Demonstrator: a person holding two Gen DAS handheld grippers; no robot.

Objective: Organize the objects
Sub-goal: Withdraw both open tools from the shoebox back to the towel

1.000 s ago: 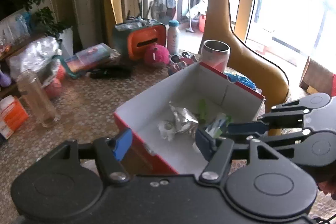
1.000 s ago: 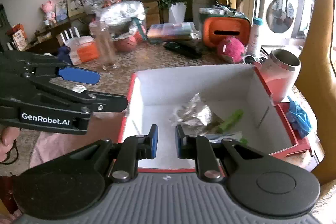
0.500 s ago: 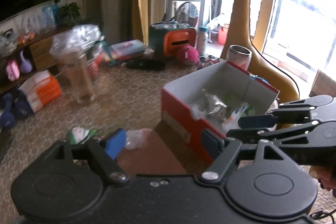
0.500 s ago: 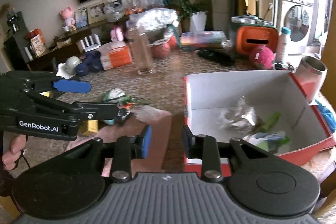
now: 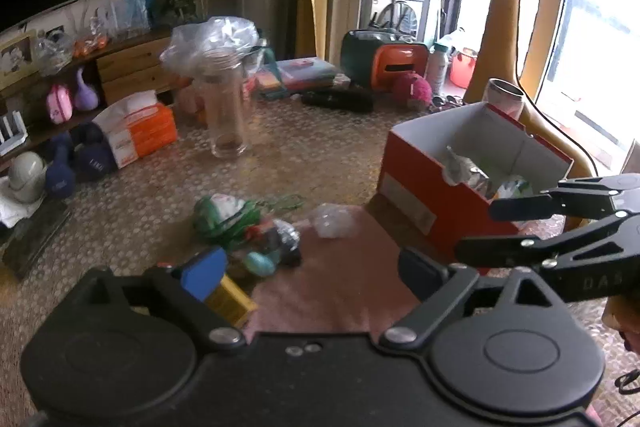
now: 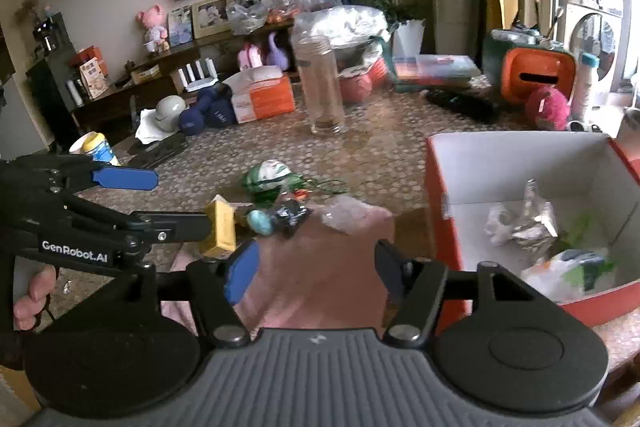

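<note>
both grippers hang over the table (image 6: 380,155) with nothing between their jaws. the left gripper (image 5: 310,267) has its jaws wide apart and the right gripper (image 6: 316,267) has its jaws apart too; both have just been opening. the little pile of things (image 6: 276,203) lies on the table, left of the red box (image 6: 444,227), which holds some wrappers (image 6: 528,223).

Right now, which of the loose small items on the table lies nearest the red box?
The crumpled clear plastic wrapper; the black item, teal egg and yellow box lie farther left.
</note>
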